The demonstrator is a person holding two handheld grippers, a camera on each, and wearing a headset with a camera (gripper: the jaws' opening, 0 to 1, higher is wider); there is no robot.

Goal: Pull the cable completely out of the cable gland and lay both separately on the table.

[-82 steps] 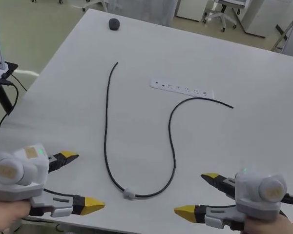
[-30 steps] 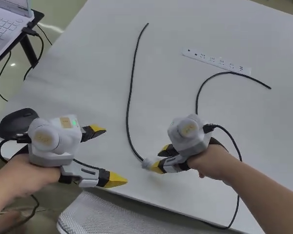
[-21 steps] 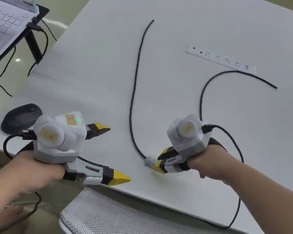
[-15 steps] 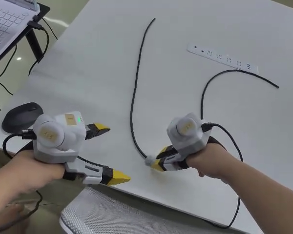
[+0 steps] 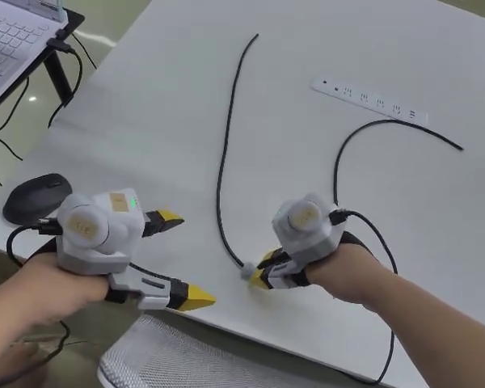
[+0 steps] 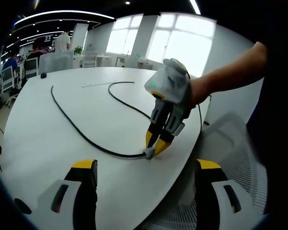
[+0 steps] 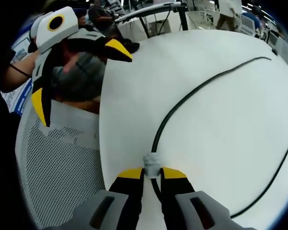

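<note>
The near edge of the white table (image 5: 145, 121) runs slantwise just under both my tools, with a mesh chair back (image 5: 170, 364) below it. My left gripper (image 5: 187, 259) hangs at that edge, partly out over the chair, its jaws spread wide and holding nothing; in the left gripper view they frame bare tabletop. Just beyond, my right gripper (image 5: 259, 279) points down at the table close to the edge. Its jaws are drawn nearly together with a narrow gap, and the black cable (image 7: 182, 103) runs between them. The small grey cable gland (image 7: 151, 164) sits on the cable right at the yellow tips, touching them; I cannot tell whether the jaws press on it or only flank it. The gland lies on the table with the cable threaded through. From there the cable bends away in two long arms across open white surface. A dark mouse (image 5: 34, 196) sits left, off the table. Farther out lie a white power strip (image 5: 369, 100) and a laptop (image 5: 12, 40) at far left
</note>
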